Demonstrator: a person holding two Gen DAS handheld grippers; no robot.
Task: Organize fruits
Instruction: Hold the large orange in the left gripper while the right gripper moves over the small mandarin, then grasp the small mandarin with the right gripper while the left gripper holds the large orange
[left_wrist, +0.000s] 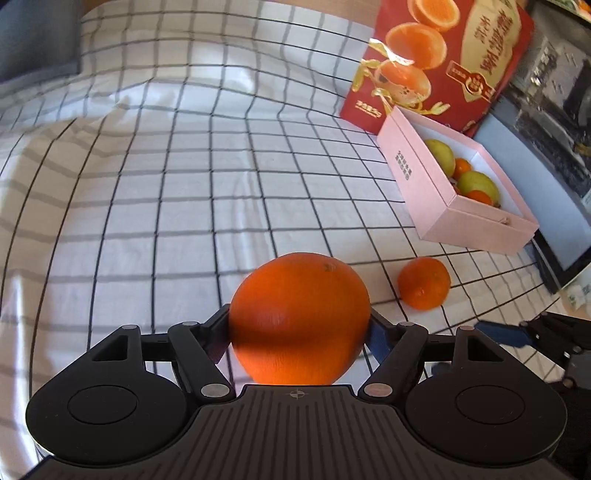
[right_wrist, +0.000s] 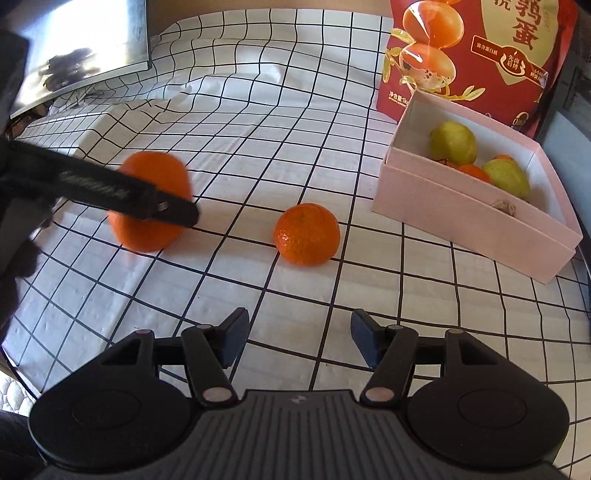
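Mid-cloth, left gripper (left_wrist: 299, 328) clamps the orange (left_wrist: 300, 321); right gripper (right_wrist: 298, 339) hangs half-open, empty, before the mandarin (right_wrist: 306, 234); judgement: carry level to the box (left_wrist: 476, 221), lower clear of the near wall.

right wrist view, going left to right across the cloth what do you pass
left gripper on the big orange → small orange → pink box holding green and orange fruit
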